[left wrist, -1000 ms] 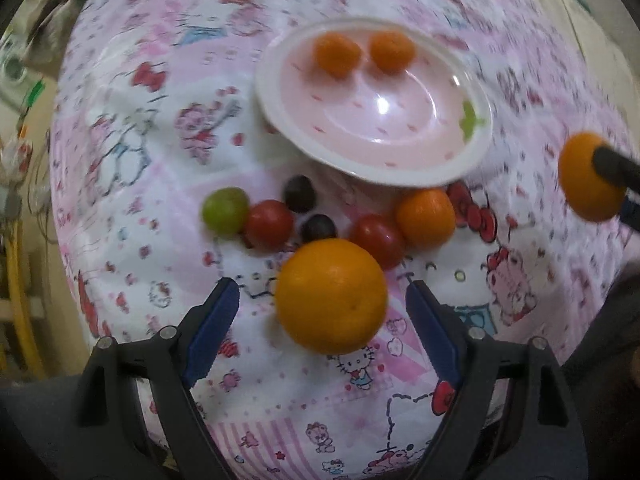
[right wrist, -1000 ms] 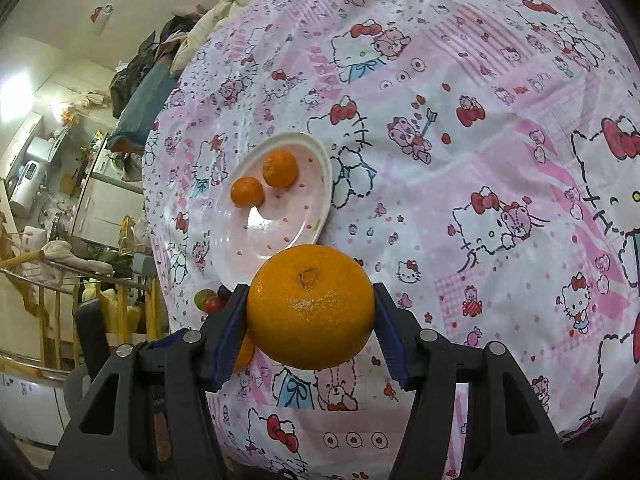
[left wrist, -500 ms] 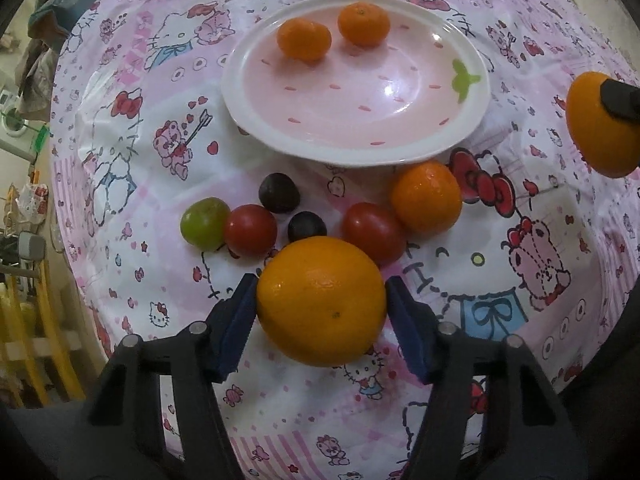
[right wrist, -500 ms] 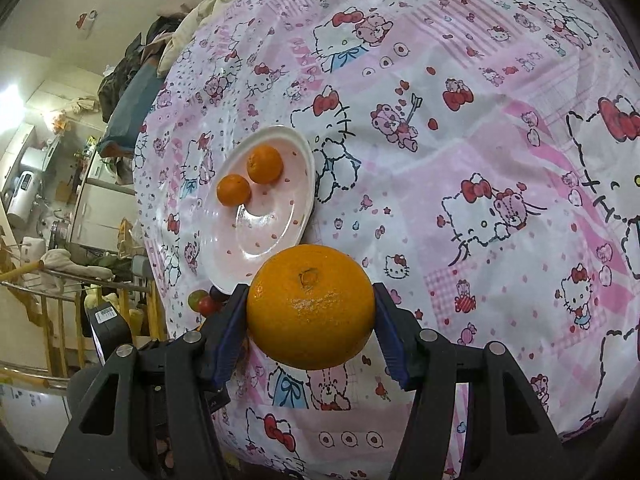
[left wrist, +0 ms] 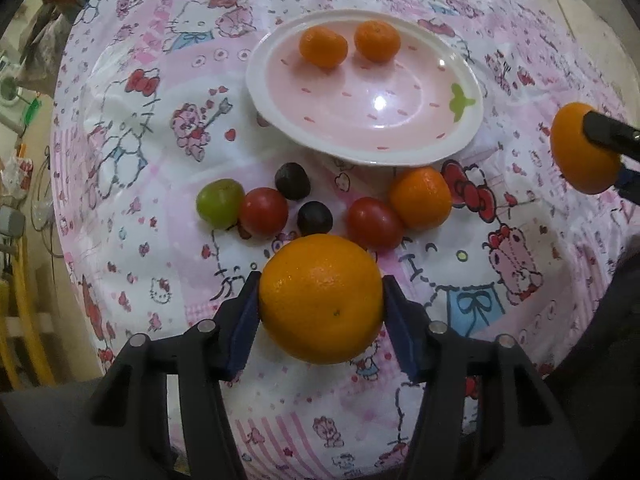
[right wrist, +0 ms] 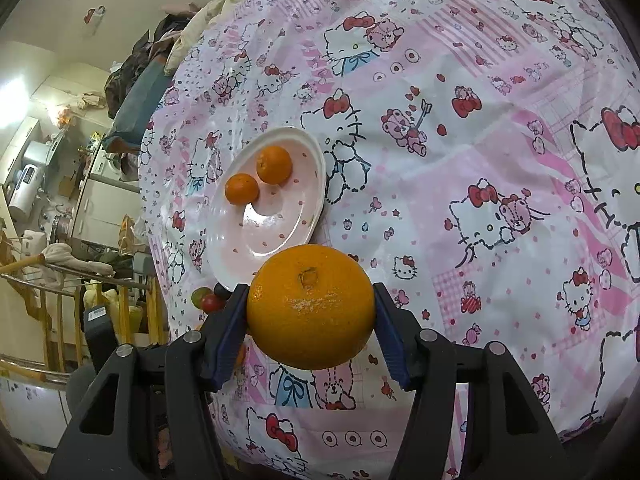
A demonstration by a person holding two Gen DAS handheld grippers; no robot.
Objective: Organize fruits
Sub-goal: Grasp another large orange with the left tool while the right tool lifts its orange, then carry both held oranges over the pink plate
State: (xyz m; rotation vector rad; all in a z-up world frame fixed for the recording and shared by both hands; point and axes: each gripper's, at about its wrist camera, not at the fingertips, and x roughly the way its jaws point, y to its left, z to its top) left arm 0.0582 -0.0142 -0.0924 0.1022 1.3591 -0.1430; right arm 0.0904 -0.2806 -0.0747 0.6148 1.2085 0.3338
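My left gripper [left wrist: 321, 278] points down at the bedspread, its jaws closing, and both blue pads press on a large orange [left wrist: 320, 308]. Just beyond it lie a green grape [left wrist: 219, 203], two red tomatoes [left wrist: 264, 213], two dark grapes [left wrist: 292, 181] and a mandarin [left wrist: 420, 197]. Behind them a pink plate [left wrist: 256, 80] holds two mandarins [left wrist: 323, 47]. My right gripper [right wrist: 309, 287] is shut on a second large orange [right wrist: 312, 308], held in the air near the plate [right wrist: 320, 168]. That orange [left wrist: 582, 148] also shows at the right edge of the left wrist view.
Everything rests on a soft pink cartoon-print bedspread [right wrist: 480, 160]. To the left, past the bed's edge, are a metal rack [right wrist: 60, 280], clothes and household clutter. The bedspread to the right of the plate is bare.
My left gripper's jaws have come in from wide on either side of the large orange until both pads touch it. The right gripper and its orange have stayed as they were.
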